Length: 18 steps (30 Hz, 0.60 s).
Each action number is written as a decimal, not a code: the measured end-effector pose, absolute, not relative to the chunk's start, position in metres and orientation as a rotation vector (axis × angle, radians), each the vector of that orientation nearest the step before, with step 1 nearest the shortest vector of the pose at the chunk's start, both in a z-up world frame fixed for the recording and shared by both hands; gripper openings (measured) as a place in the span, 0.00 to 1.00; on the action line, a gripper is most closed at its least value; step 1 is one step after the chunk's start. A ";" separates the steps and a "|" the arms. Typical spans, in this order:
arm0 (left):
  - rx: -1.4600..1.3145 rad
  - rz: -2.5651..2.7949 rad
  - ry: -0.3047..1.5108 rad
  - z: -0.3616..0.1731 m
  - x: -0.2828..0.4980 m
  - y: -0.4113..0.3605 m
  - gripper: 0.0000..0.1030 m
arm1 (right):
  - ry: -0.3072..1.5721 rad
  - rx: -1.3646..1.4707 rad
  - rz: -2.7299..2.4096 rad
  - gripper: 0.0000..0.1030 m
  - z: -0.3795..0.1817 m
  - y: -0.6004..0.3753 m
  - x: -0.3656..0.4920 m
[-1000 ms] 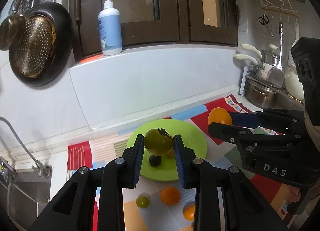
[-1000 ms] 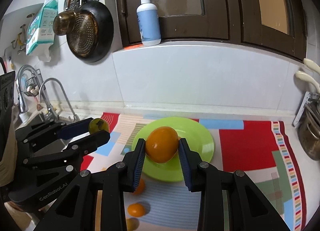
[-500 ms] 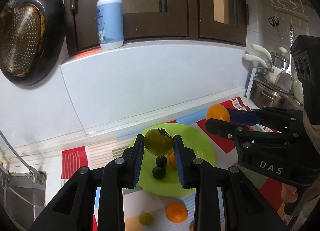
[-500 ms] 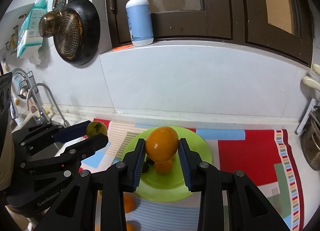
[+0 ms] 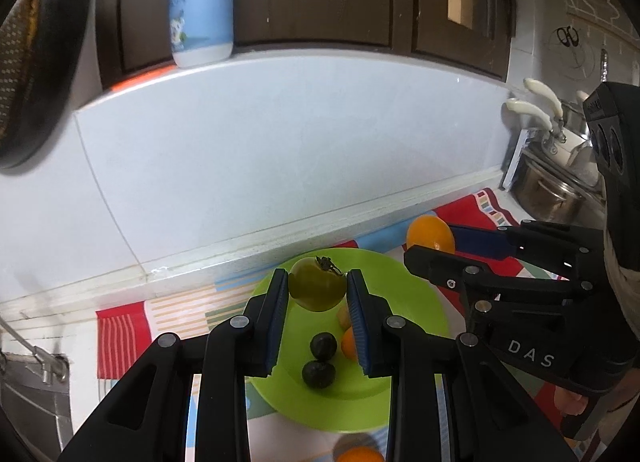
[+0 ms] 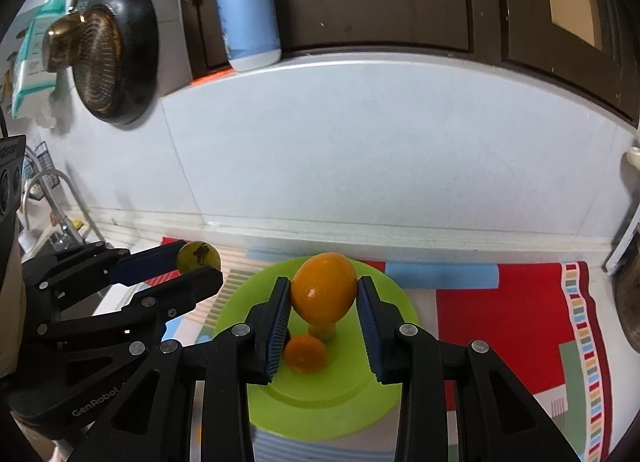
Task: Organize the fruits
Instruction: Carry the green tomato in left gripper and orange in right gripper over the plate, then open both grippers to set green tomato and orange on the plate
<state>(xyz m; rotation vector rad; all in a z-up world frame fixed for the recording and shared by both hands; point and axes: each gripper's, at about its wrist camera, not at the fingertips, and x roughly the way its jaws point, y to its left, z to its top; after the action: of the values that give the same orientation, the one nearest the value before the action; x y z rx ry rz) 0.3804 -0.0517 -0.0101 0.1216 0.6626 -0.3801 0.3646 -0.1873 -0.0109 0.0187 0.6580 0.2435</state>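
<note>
Green plate: on the patterned mat, near the back wall; the collecting spot, by my reading.
Already on plate: two dark round fruits, touching or nearly so; a small orange fruit; a small yellow-green fruit, mostly hidden behind the held orange.
Still off plate: one orange fruit on mat at the near edge of the left wrist view, blurred. Whether more remain, cannot tell.
Progress: judged past halfway; two fruits in transit, at least one left to collect.
Left gripper: jaws narrow, pads clamped on both sides of a green tomato, stem up, held above the far-left part of the plate.
Right gripper: jaws narrow, pads pressed on an orange, held over the plate's centre, above the fruits lying there.
Clearance: neither held fruit touches the plate.
Spacing: the two grippers are side by side, near each other, apart.
Next step (judgement): lower and release each onto a bare patch; round fruit may roll, and the orange sits directly over others.
</note>
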 end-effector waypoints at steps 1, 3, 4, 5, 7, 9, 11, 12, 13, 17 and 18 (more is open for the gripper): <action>0.124 -0.381 0.668 -0.013 0.384 -0.053 0.29 | 0.666 0.018 0.241 0.34 -0.014 -0.188 0.369; 0.126 -0.381 0.680 -0.018 0.392 -0.055 0.29 | 0.681 0.018 0.234 0.34 -0.020 -0.190 0.377; 0.130 -0.381 0.686 -0.021 0.396 -0.056 0.29 | 0.688 0.019 0.232 0.34 -0.023 -0.191 0.380; 0.135 -0.380 0.693 -0.025 0.400 -0.058 0.29 | 0.695 0.021 0.231 0.34 -0.026 -0.192 0.383; 0.139 -0.381 0.708 -0.032 0.407 -0.060 0.29 | 0.709 0.025 0.228 0.34 -0.032 -0.194 0.390; 0.138 -0.383 0.726 -0.038 0.415 -0.062 0.29 | 0.723 0.026 0.224 0.34 -0.038 -0.195 0.395; 0.136 -0.384 0.743 -0.045 0.422 -0.064 0.29 | 0.738 0.027 0.222 0.34 -0.045 -0.196 0.401; 0.136 -0.385 0.752 -0.048 0.425 -0.065 0.29 | 0.745 0.028 0.220 0.34 -0.048 -0.196 0.404; 0.135 -0.385 0.761 -0.052 0.429 -0.065 0.29 | 0.753 0.030 0.219 0.34 -0.052 -0.197 0.407; 0.139 -0.388 0.799 -0.067 0.440 -0.068 0.29 | 0.782 0.034 0.215 0.34 -0.065 -0.199 0.417; 0.140 -0.388 0.805 -0.069 0.441 -0.068 0.29 | 0.788 0.035 0.215 0.34 -0.067 -0.199 0.419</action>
<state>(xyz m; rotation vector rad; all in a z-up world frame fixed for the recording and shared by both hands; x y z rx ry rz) 0.4413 -0.0681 -0.0689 0.1405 0.8051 -0.3880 0.4192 -0.1987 -0.0673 0.0352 0.7881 0.2148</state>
